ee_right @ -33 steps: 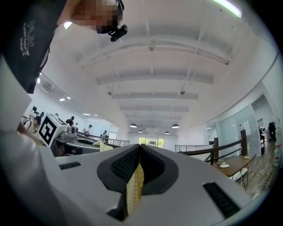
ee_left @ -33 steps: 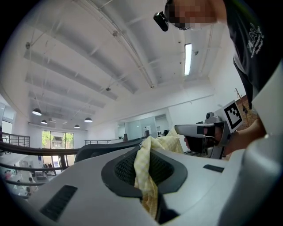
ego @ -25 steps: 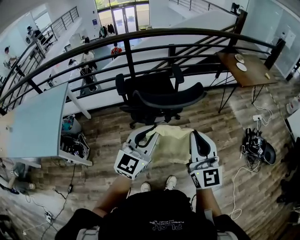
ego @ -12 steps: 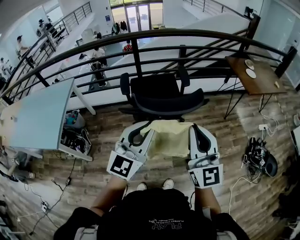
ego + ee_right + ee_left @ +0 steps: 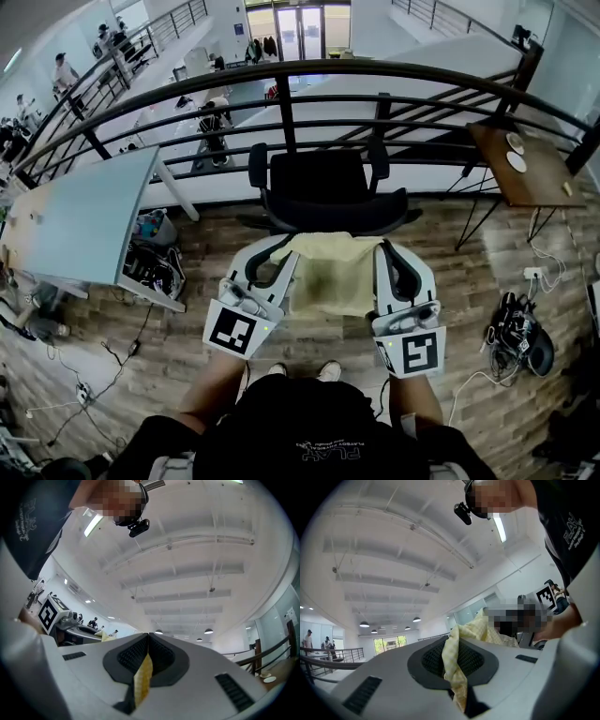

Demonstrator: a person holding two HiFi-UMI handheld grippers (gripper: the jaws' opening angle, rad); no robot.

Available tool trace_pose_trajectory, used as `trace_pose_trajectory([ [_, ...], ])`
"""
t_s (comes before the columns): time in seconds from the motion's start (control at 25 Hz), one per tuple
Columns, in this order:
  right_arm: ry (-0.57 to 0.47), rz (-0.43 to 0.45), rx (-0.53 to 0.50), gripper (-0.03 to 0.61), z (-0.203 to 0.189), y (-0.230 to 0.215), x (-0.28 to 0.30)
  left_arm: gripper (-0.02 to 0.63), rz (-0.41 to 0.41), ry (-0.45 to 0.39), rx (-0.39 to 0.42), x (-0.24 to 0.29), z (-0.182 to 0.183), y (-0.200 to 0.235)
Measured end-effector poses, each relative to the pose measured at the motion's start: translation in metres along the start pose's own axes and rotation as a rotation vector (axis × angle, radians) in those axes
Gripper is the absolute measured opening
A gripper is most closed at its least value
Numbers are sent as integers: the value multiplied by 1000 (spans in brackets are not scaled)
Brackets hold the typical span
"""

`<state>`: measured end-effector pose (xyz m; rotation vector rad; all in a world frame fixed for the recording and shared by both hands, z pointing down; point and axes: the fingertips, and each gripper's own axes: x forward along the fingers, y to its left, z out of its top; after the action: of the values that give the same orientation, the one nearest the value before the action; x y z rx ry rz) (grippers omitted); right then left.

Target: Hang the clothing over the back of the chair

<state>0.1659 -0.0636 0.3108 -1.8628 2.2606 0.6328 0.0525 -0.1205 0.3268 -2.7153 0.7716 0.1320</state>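
A pale yellow checked garment (image 5: pixel 333 272) hangs stretched between my two grippers, just in front of a black office chair (image 5: pixel 323 192) whose back faces me. My left gripper (image 5: pixel 281 251) is shut on the garment's left top corner; the cloth (image 5: pixel 453 667) bunches between its dark pads. On the other side, my right gripper (image 5: pixel 382 251) is shut on the right top corner, a thin fold of cloth (image 5: pixel 142 682) pinched in its jaws. Both grippers point slightly upward, close to the chair's backrest top edge (image 5: pixel 328 228). The garment's upper edge sits near that edge.
A curved black railing (image 5: pixel 309 98) runs behind the chair. A pale blue desk (image 5: pixel 80 225) stands at the left with bags under it. A wooden side table (image 5: pixel 525 164) is at the right. Cables and a dark bag (image 5: pixel 516 323) lie on the wood floor at right.
Both grippers have risen and moved toward the chair with the garment held between them. The chair now looks nearer, and the cloth's top edge has come up to its backrest.
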Motion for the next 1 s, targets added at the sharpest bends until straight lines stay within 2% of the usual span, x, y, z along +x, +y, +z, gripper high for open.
trace_pose_trajectory([
  [0.32,-38,81,12,22,7,-7,13,40,32,3,51,10,7,7],
  [0.52,-53,84,-17,22,7,-12,24,40,33,-3,45,18,9,16],
  [0.68,-61,51,18,23,12,-18,37,40,24,-8,72,26,13,24],
  [1.0,-85,45,-27,23,11,-28,66,40,17,-23,83,46,15,46],
])
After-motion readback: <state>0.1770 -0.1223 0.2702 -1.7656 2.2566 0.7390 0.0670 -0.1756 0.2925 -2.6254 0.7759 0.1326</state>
